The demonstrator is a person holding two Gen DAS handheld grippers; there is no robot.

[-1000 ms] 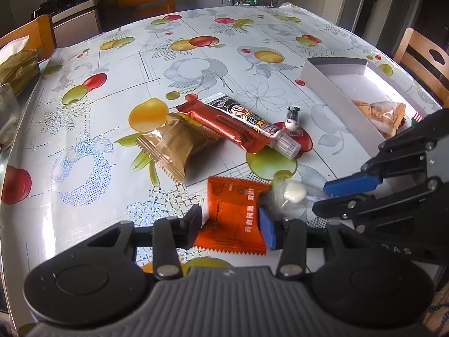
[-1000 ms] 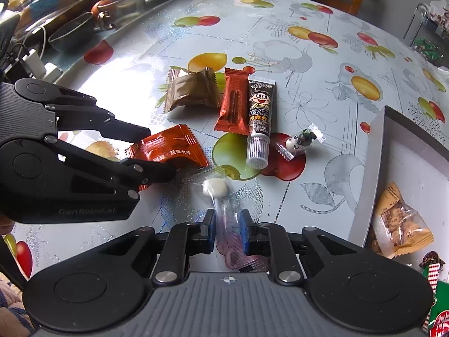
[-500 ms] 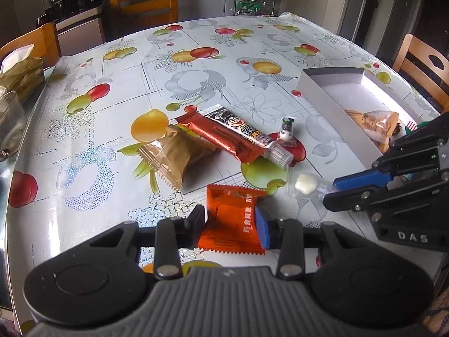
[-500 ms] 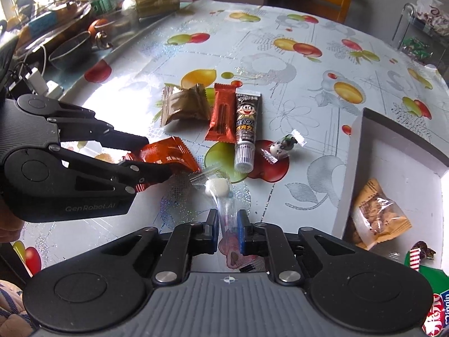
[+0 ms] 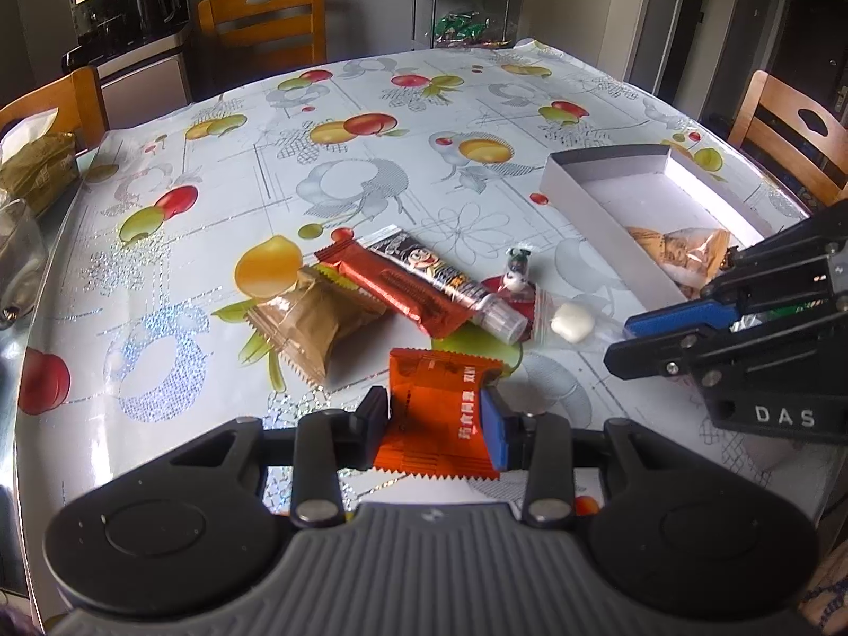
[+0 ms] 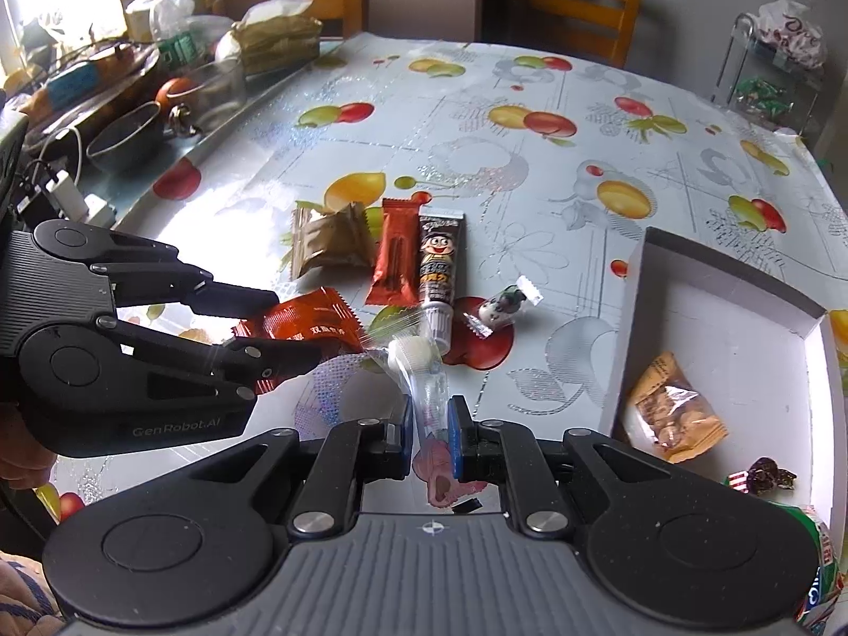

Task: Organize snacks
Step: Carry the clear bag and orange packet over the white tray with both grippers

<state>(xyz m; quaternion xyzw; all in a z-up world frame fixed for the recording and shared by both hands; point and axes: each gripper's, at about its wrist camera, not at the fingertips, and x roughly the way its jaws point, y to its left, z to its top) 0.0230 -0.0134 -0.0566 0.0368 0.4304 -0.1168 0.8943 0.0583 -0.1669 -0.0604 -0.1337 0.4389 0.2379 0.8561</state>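
My left gripper (image 5: pixel 435 421) is shut on an orange snack packet (image 5: pixel 437 413) and holds it above the table; it also shows in the right wrist view (image 6: pixel 302 318). My right gripper (image 6: pixel 429 426) is shut on a clear wrapper with a white candy (image 6: pixel 414 354), lifted off the table; the candy also shows in the left wrist view (image 5: pixel 571 321). A white box (image 6: pixel 726 286) lies to the right with a yellow snack bag (image 6: pixel 673 413) in it. On the table lie a brown packet (image 5: pixel 312 318), a red bar (image 5: pixel 395 291), a tube snack (image 5: pixel 450 281) and a small wrapped candy (image 5: pixel 517 270).
Wooden chairs (image 5: pixel 265 21) stand around the table. A glass (image 5: pixel 16 259), a bowl (image 6: pixel 127 132) and clutter sit along the table's left edge. A green packet (image 6: pixel 819 577) and a dark candy (image 6: pixel 763 477) lie at the box's near end.
Both grippers rose from the table with their snacks. My left gripper closed on the orange packet and lifted it. The right one carried the white candy up and toward the box.
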